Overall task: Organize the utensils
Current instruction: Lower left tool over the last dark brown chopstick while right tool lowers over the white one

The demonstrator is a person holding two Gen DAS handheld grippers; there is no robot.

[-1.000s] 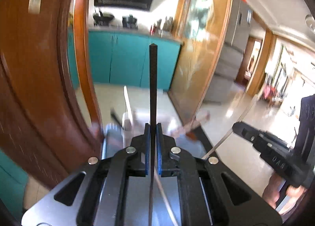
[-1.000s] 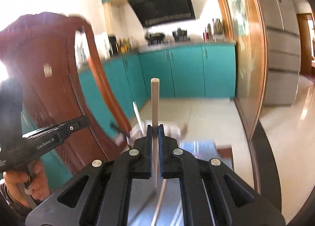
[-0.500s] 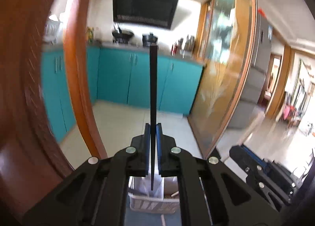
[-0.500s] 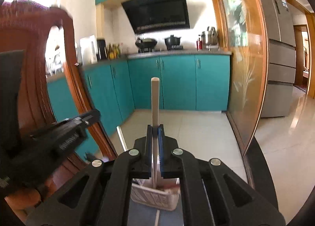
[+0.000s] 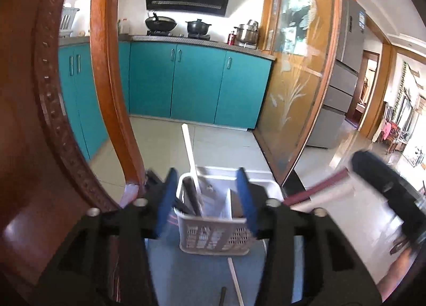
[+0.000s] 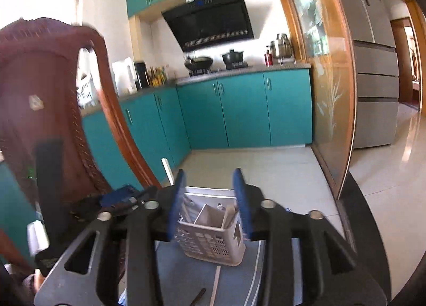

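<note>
Left gripper (image 5: 206, 199) and right gripper (image 6: 210, 199) seen with jaws just parted, nothing clamped. Beyond them, grey perforated plastic utensil basket (image 5: 213, 236) set on blue-grey worktop (image 5: 191, 274), white chopstick (image 5: 190, 151) and dark chopstick (image 5: 192, 194) standing inside. Teal kitchen cabinets (image 5: 197, 82) behind.

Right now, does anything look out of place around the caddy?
Yes: loose chopsticks, a pale one and a dark one, lie on the blue mat in front of the utensil caddy instead of standing in it. Nothing looks spilled or broken.
</note>
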